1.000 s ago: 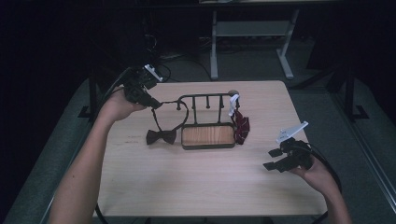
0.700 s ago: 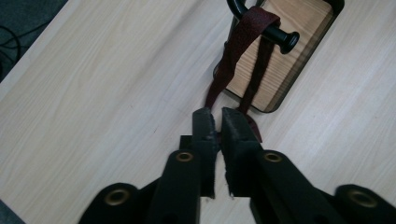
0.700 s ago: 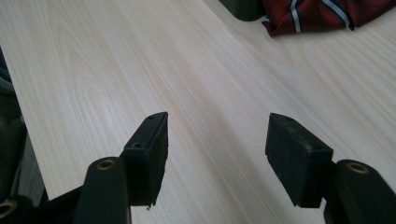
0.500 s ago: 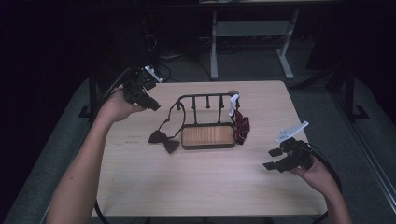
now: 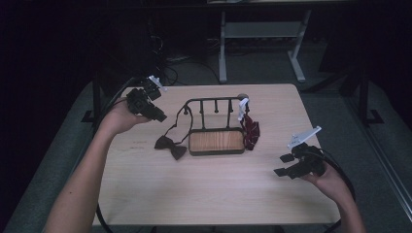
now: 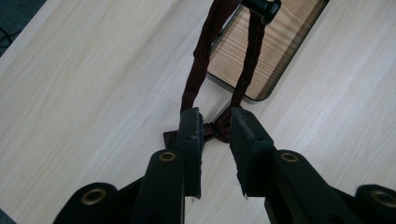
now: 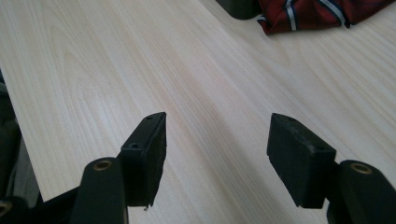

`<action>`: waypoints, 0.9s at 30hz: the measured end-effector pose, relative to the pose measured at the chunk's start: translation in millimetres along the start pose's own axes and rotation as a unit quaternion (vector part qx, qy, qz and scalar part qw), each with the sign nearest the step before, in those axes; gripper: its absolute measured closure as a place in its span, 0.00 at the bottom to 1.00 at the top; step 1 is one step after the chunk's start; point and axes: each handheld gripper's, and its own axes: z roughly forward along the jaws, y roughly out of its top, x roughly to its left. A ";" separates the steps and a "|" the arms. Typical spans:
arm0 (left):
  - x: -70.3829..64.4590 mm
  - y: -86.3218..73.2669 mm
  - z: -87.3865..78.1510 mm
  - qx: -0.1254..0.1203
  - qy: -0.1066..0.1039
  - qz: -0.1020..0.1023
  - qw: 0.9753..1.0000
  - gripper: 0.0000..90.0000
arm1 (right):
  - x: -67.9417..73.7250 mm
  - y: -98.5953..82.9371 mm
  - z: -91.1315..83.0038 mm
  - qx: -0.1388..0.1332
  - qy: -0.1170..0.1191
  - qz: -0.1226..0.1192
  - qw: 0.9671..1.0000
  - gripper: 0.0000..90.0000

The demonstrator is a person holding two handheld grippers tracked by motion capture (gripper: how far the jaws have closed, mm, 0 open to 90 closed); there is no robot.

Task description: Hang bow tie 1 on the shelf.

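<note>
— While the left tongs [image 5: 156, 115] sit at the far left of the surface [image 5: 204, 194], what is their state?

— Parted a little, nothing between them. In the left gripper view the left tongs [image 6: 215, 122] hang above the dark bow tie [image 6: 212, 133], whose knot shows in the gap below the tips. Contact cannot be confirmed; they appear clear of it.

— And the bow tie's position?

— The bow tie [image 5: 170, 146] lies flat on the surface just left of the rack [image 5: 216, 124]. Its dark strap [image 6: 201, 56] runs up in two strands to a black peg [image 6: 261, 6] of the rack.

— Right side?

— The right tongs [image 5: 284, 165] are spread wide, holding nothing, near the right edge, well apart from the rack. In the right gripper view the right tongs [image 7: 217, 135] are over bare wood.

— Anything holding contents?

— The rack's wooden tray base [image 5: 216, 141] is bare. A red striped tie [image 5: 250, 131] hangs from the rack's right end and bunches on the surface beside the base. A white tag [image 5: 243, 104] sits at its top.

— Limits of observation?

— The red striped tie [image 7: 322, 14] is cut off at the frame's top in the right gripper view. Room beyond the surface is too dark to read.
</note>
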 end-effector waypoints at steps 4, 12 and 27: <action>-1.9 -2.8 0.8 -0.003 -0.001 0.000 1.000 0.79 | -0.4 -0.5 -0.7 -0.002 -0.008 0.002 1.000 0.39; -6.6 -8.4 2.2 -0.011 0.000 0.001 1.000 0.75 | -1.5 -1.0 -1.7 -0.005 -0.012 0.005 1.000 0.39; -13.8 -26.1 3.7 -0.016 -0.006 0.001 1.000 0.69 | -2.7 -1.7 -2.5 -0.006 -0.019 0.011 1.000 0.36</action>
